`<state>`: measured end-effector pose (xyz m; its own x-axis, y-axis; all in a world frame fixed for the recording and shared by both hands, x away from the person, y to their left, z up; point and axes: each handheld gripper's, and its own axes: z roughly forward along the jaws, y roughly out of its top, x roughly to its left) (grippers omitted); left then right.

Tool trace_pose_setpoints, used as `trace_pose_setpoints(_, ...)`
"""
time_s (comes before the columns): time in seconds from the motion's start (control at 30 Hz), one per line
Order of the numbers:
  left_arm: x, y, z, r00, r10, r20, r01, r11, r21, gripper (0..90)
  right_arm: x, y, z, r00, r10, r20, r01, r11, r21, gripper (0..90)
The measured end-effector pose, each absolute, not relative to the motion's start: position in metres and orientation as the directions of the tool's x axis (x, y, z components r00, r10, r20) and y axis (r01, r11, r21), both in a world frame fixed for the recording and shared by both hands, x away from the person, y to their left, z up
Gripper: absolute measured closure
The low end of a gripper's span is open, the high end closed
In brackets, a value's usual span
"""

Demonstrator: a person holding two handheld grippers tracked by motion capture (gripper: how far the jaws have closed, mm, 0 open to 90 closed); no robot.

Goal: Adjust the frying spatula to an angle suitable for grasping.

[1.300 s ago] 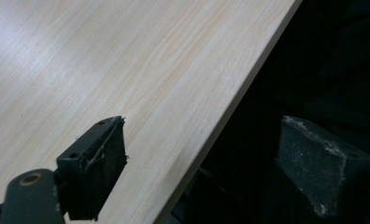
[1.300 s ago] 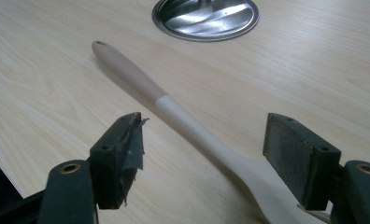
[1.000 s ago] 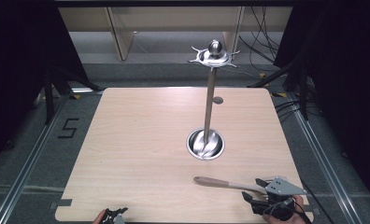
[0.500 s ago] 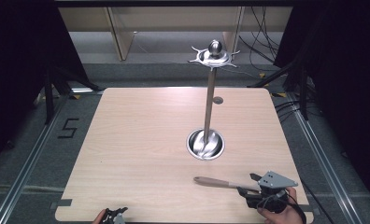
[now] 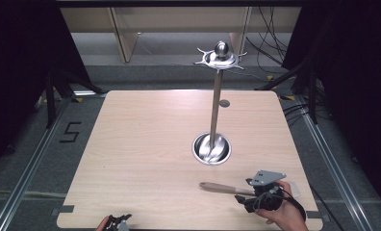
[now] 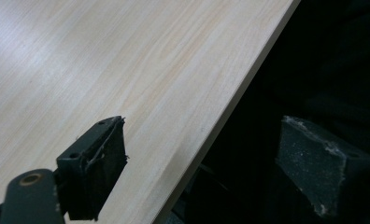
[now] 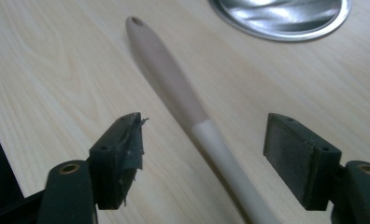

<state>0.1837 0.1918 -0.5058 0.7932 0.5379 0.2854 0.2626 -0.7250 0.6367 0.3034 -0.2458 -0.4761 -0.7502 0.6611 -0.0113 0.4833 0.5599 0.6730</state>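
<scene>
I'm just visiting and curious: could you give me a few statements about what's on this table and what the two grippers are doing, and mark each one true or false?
1. The right gripper has its fingers spread on either side of the wooden handle. True.
2. The handle hangs on the stand. False: it lies flat on the table.
3. The left gripper is open at the table's edge. True.
4. The left gripper holds a spoon. False: nothing sits between its fingers.
5. The stand's round metal base rests on the table. True.
</scene>
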Motion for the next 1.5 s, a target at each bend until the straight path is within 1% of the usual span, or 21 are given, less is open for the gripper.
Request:
trace_pose_setpoints(0.03,0.183,0.192,-0.505,0.793,0.535,0.290,0.260,-0.728,0.634,15.0,0.306,-0.243,-0.478,-0.755,0.655,-0.019,0.474,0.566,0.674,31.0)
trace_pose_setpoints(0.07,0.183,0.192,-0.506,0.791,0.539,0.289,0.260,-0.724,0.639,15.0,0.306,-0.242,-0.476,-0.767,0.642,-0.015,0.488,0.597,0.637,32.3)
trace_pose_setpoints(0.17,0.184,0.192,-0.506,0.783,0.544,0.302,0.258,-0.726,0.638,15.0,0.310,-0.235,-0.477,-0.771,0.637,-0.011,0.504,0.620,0.601,35.2)
trace_pose_setpoints(0.27,0.184,0.192,-0.507,0.788,0.538,0.299,0.256,-0.728,0.636,15.0,0.315,-0.231,-0.477,-0.788,0.616,-0.018,0.495,0.650,0.577,36.7)
trace_pose_setpoints(0.5,0.183,0.192,-0.506,0.791,0.542,0.282,0.258,-0.715,0.650,15.0,0.322,-0.227,-0.478,-0.789,0.614,-0.031,0.490,0.658,0.572,39.7)
trace_pose_setpoints(0.53,0.183,0.192,-0.506,0.788,0.539,0.298,0.255,-0.726,0.638,15.0,0.322,-0.224,-0.477,-0.777,0.630,-0.010,0.521,0.652,0.551,41.0)
trace_pose_setpoints(0.63,0.183,0.192,-0.505,0.790,0.539,0.293,0.256,-0.723,0.642,15.0,0.325,-0.223,-0.478,-0.779,0.626,-0.031,0.510,0.662,0.550,41.0)
trace_pose_setpoints(0.7,0.183,0.192,-0.505,0.790,0.539,0.292,0.256,-0.723,0.642,15.0,0.326,-0.220,-0.479,-0.793,0.608,-0.043,0.497,0.686,0.531,42.6)
trace_pose_setpoints(0.73,0.183,0.192,-0.506,0.791,0.539,0.288,0.256,-0.721,0.644,15.0,0.328,-0.219,-0.476,-0.814,0.579,-0.041,0.483,0.714,0.507,44.0)
trace_pose_setpoints(0.83,0.183,0.192,-0.505,0.802,0.527,0.281,0.253,-0.726,0.639,15.0,0.331,-0.217,-0.478,-0.823,0.567,-0.046,0.472,0.726,0.501,46.1)
trace_pose_setpoints(0.87,0.182,0.192,-0.505,0.796,0.531,0.291,0.251,-0.727,0.639,15.0,0.331,-0.216,-0.477,-0.832,0.555,-0.026,0.476,0.736,0.481,46.6)
trace_pose_setpoints(0.9,0.183,0.192,-0.505,0.797,0.529,0.291,0.251,-0.728,0.638,15.0,0.333,-0.217,-0.478,-0.844,0.535,-0.040,0.453,0.751,0.481,47.0)
trace_pose_setpoints(1.0,0.183,0.192,-0.505,0.796,0.530,0.291,0.251,-0.728,0.638,15.0,0.335,-0.214,-0.480,-0.846,0.533,-0.020,0.468,0.760,0.451,50.1)
trace_pose_setpoints(1.1,0.183,0.192,-0.505,0.796,0.531,0.291,0.252,-0.727,0.638,15.0,0.335,-0.212,-0.480,-0.846,0.533,-0.028,0.469,0.768,0.437,52.6)
trace_pose_setpoints(1.13,0.183,0.192,-0.504,0.795,0.531,0.293,0.251,-0.728,0.639,15.0,0.337,-0.210,-0.479,-0.842,0.537,-0.060,0.461,0.771,0.440,54.6)
trace_pose_setpoints(1.17,0.183,0.192,-0.504,0.797,0.530,0.290,0.251,-0.727,0.639,15.0,0.337,-0.210,-0.479,-0.842,0.537,-0.060,0.461,0.771,0.440,54.6)
trace_pose_setpoints(1.2,0.183,0.192,-0.505,0.797,0.530,0.290,0.251,-0.727,0.639,15.0,0.338,-0.209,-0.477,-0.861,0.504,-0.073,0.433,0.800,0.415,55.6)
trace_pose_setpoints(1.27,0.183,0.192,-0.505,0.796,0.530,0.291,0.251,-0.728,0.638,15.0,0.337,-0.208,-0.476,-0.858,0.511,-0.052,0.449,0.795,0.409,56.6)
trace_pose_setpoints(1.3,0.183,0.192,-0.505,0.796,0.530,0.292,0.251,-0.728,0.638,15.0,0.340,-0.208,-0.475,-0.869,0.490,-0.073,0.419,0.805,0.419,58.7)
trace_pose_setpoints(1.33,0.182,0.192,-0.505,0.795,0.531,0.294,0.250,-0.728,0.638,15.0,0.341,-0.208,-0.476,-0.873,0.484,-0.062,0.420,0.811,0.406,60.2)
trace_pose_setpoints(1.5,0.183,0.191,-0.507,0.796,0.541,0.270,0.261,-0.709,0.655,15.0,0.345,-0.207,-0.476,-0.869,0.492,-0.044,0.440,0.811,0.384,61.6)
